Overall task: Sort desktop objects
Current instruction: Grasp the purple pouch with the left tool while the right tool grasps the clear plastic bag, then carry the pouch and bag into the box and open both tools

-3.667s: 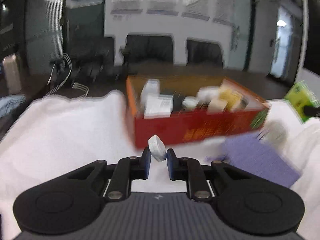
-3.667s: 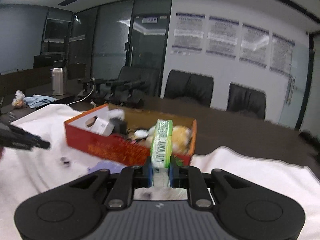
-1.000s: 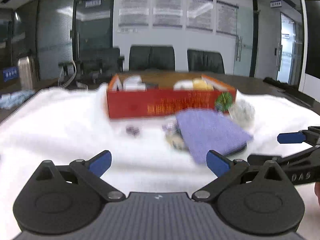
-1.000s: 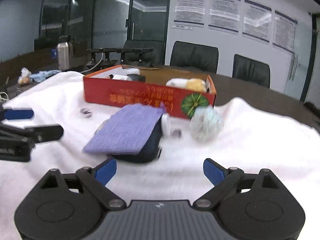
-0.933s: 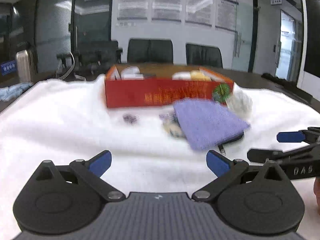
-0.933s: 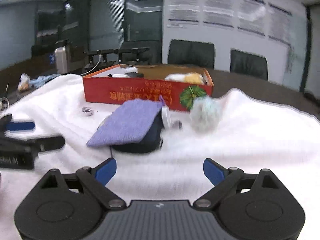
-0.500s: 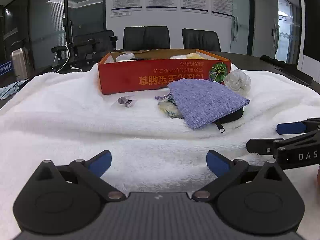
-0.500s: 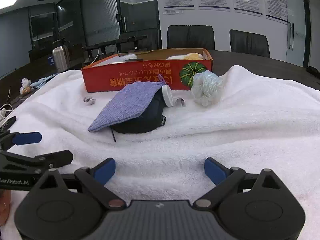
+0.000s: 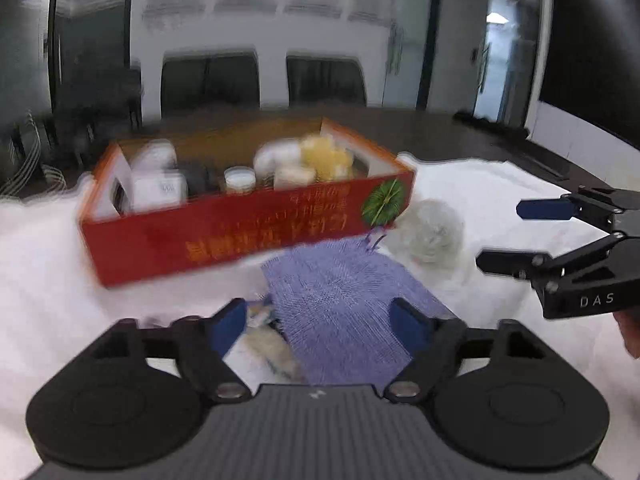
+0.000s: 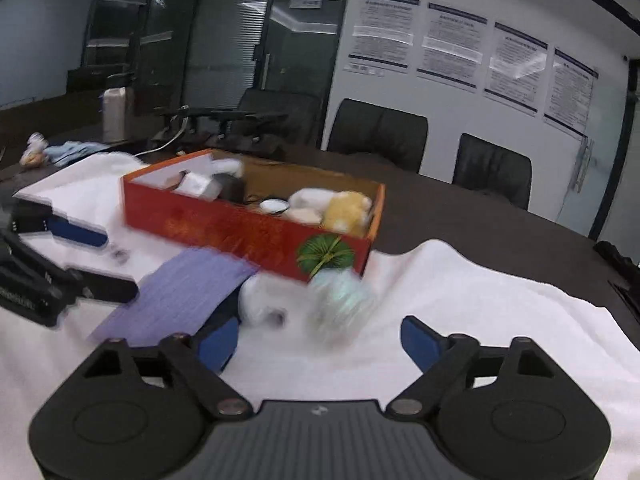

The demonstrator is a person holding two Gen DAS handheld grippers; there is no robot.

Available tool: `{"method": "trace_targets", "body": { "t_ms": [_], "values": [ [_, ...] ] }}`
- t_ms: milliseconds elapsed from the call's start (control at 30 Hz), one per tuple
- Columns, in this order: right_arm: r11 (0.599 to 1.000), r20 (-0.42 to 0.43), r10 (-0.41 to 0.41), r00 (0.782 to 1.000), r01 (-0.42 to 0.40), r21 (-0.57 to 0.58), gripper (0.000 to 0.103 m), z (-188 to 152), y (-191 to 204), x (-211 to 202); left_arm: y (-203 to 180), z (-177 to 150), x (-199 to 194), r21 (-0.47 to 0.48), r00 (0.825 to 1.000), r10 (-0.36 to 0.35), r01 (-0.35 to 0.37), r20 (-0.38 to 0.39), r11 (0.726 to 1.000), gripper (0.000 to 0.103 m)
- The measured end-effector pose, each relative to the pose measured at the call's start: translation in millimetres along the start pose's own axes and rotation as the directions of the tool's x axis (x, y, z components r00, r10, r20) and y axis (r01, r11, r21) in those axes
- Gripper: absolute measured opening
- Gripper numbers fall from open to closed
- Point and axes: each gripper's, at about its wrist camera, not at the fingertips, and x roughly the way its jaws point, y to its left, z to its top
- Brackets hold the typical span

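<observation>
**Entry: both claws closing in on the loose items before the red box**

**Left gripper** point(image 9: 318, 322). Jaws apart at a middling width and just now narrowing; nothing pressed between the pads. The purple woven pouch point(image 9: 340, 300) lies straight ahead of and between the fingers, its near edge level with the fingertips. A small pale wrapped item point(image 9: 268, 344), blurred and not identifiable, sits just inside the left finger point(image 9: 226, 326), touching the pouch's edge.

**Right gripper** point(image 10: 318, 344). Jaws wide, also just narrowing, and empty. A crumpled clear plastic wad point(image 10: 340, 300) lies just ahead of the gap, towards its middle. A white round piece point(image 10: 260, 302), blurred, lies ahead and to the left, beside the dark item under the pouch point(image 10: 226, 308).

**Red cardboard box** point(image 9: 240, 240). The receiving container, beyond both claws, already holding several white and yellow items. It stands on the white towel point(image 10: 480, 320), close behind the pouch and the wad.

**Handling notes (judgement).**
- Left: settle on one target, since pouch and wrapped item crowd the same gap. If the pouch, take it at its near edge so the dark item beneath comes along or is cleanly left.
- Right: centre the wad between the pads and close gently; it looks light and springy and could squirt out.
- Keep the two claws apart, as their targets lie near each other.
- Both views are smeared, so fine contact cannot be confirmed.
</observation>
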Motion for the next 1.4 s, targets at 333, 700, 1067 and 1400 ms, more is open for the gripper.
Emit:
{"method": "trace_targets", "body": {
  "t_ms": [333,700,1067,1400],
  "values": [
    [0.988,-0.063,0.05,0.997,-0.041,0.148,0.034,2.1,-32.4,74.6,-1.8,8.1,14.4,-0.016,0.999,-0.047,0.047,-0.013,0.999,0.001],
    [0.987,0.005,0.049,0.999,-0.05,0.156,0.034,7.1,-27.8,46.0,44.8,25.3,51.7,-0.221,0.996,-0.078,0.066,-0.049,0.973,0.031],
    [0.992,0.085,0.068,0.994,-0.076,0.105,0.034,21.8,-18.3,6.9,41.9,65.7,-39.8,-0.165,0.948,-0.184,0.231,0.258,0.959,0.007],
    [0.992,0.202,0.115,0.972,-0.122,0.02,0.034,136.6,-19.3,20.6,78.6,188.8,-20.0,-0.192,0.966,-0.043,0.095,0.257,0.977,0.007]
  ]
}}
